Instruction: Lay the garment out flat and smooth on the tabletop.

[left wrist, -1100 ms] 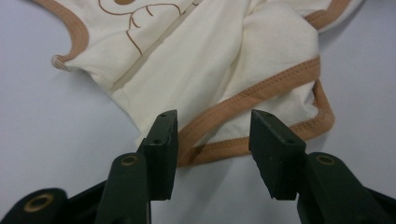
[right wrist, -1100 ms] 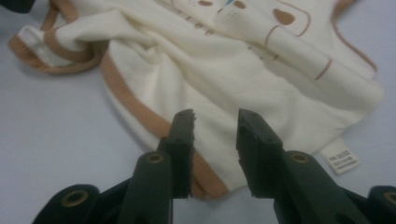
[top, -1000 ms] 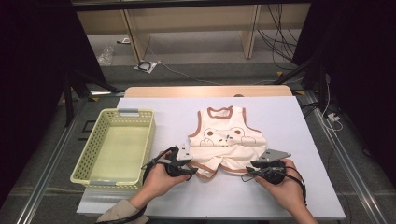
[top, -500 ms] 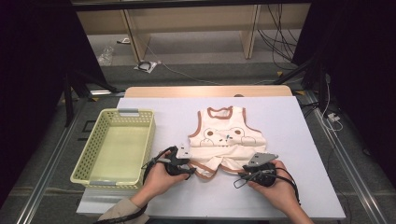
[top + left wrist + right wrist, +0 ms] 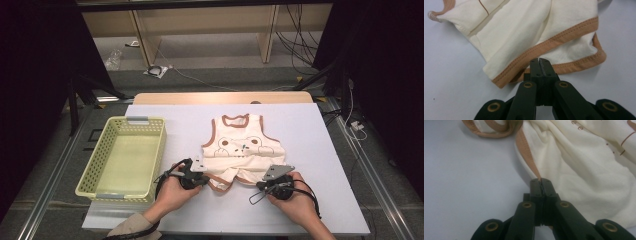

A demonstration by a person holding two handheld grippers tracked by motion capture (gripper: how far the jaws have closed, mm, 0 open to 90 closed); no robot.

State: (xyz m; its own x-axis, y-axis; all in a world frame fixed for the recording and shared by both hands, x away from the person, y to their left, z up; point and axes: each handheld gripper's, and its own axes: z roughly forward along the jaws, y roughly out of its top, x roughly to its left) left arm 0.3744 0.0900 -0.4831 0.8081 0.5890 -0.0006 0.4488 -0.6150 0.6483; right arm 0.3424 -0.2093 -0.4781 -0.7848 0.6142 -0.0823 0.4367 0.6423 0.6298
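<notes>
Cream baby vest, brown-trimmed, flat on table, hem seemingly bunched.

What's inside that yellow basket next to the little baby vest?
Nothing that I can see: the yellow basket shows its bare pale floor. Its near wall hides a thin strip of that floor. The baby vest lies outside it on the table.

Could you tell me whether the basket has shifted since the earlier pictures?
No. The basket sits at the same spot by the white mat's left edge.
</notes>
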